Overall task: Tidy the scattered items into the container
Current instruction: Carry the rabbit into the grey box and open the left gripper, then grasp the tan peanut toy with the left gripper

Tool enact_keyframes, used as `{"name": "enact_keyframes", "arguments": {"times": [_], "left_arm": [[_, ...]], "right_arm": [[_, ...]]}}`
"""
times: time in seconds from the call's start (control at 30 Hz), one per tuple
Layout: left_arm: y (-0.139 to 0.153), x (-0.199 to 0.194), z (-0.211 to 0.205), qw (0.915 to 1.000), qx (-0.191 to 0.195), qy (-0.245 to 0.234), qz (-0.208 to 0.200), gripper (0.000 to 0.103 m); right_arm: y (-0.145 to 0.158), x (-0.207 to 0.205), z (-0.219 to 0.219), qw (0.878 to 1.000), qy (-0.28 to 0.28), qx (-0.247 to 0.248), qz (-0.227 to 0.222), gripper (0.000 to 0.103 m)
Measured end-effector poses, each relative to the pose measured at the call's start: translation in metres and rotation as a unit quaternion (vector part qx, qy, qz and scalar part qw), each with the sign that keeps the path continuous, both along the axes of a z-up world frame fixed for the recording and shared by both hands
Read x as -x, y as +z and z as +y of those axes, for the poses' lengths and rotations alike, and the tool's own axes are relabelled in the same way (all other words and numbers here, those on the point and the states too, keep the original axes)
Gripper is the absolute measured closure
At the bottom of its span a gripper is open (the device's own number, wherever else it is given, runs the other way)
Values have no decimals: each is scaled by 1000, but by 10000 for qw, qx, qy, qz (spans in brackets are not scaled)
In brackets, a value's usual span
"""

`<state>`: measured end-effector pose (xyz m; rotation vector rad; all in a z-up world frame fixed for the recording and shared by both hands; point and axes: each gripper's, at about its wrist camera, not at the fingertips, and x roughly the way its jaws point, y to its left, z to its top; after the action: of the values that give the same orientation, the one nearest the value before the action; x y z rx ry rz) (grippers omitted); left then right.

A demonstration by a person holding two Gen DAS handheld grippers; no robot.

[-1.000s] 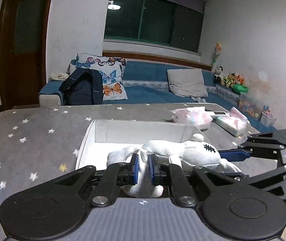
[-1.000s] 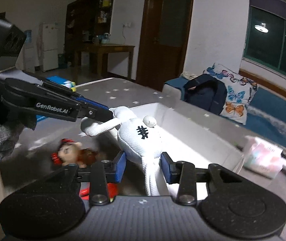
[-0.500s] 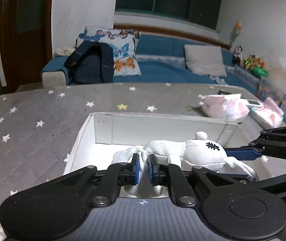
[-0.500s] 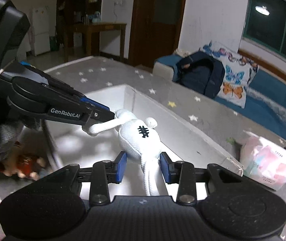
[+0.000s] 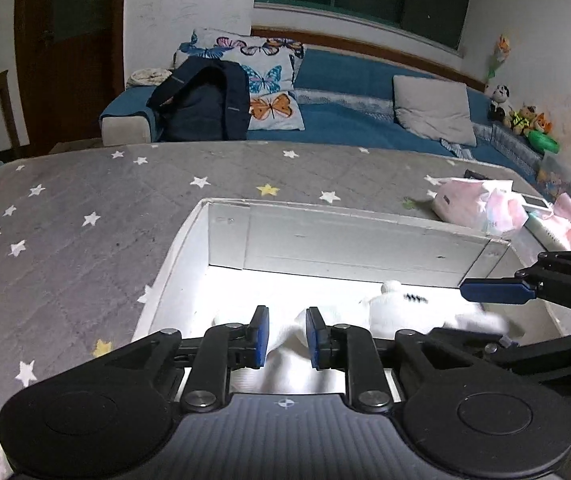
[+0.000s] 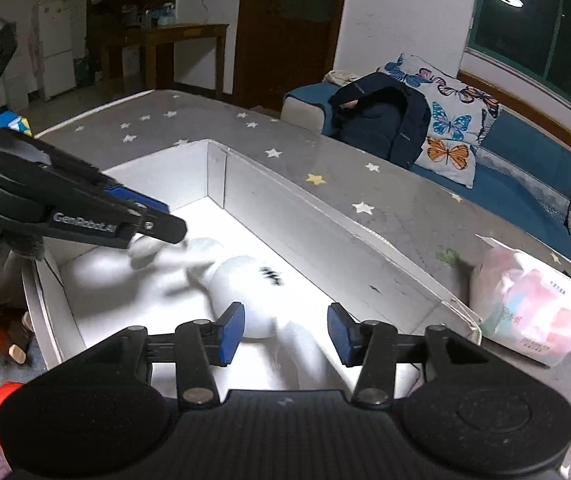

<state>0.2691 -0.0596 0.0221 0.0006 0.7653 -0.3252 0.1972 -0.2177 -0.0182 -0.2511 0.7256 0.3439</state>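
Note:
A white plush toy (image 6: 245,276) with a black stitched mark lies blurred on the floor of the white box (image 6: 317,220). In the left wrist view the toy (image 5: 401,310) stretches across the box (image 5: 345,248) just beyond my fingers. My left gripper (image 5: 285,336) hovers over the box's near side; its jaws are opening and a white limb sits loose in the gap, untouched by the pads. My right gripper (image 6: 285,332) is opening too, its pads clear of the toy's body below. Each gripper shows in the other's view: the right gripper (image 5: 493,292) and the left gripper (image 6: 145,226).
The box rests on a grey star-patterned table cover (image 5: 65,240). A pink tissue pack (image 6: 525,312) lies past the box's far right corner. A brown doll (image 6: 1,336) and a red object (image 6: 3,392) lie outside the box's left wall. A blue sofa stands behind.
Both grippers came forward and down over the box. Their jaws parted from the white plush toy, which dropped from between them onto the box floor.

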Motion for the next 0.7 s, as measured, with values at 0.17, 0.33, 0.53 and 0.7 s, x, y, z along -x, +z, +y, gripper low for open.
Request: {"name": "enact_keyframes", "arguments": {"times": [0.17,0.33,0.53,0.7], "left_arm": [[11,22,5,9998,105,-29,-137,81],[20,48,7,9995,208,-69,-217,81],[28,91,8,9987,329,-204,-336,81],[30,128,5,9977,434,-362,-362,81]], "right_arm": [[17,16,-10,9995,-88,-181,-224,55],[36,47,-16,9981,-101,-377,-467,53],[42,99,-16,9971,65,-427,-620,47],[34,140,-16,9970,179,-529,-540,41]]}}
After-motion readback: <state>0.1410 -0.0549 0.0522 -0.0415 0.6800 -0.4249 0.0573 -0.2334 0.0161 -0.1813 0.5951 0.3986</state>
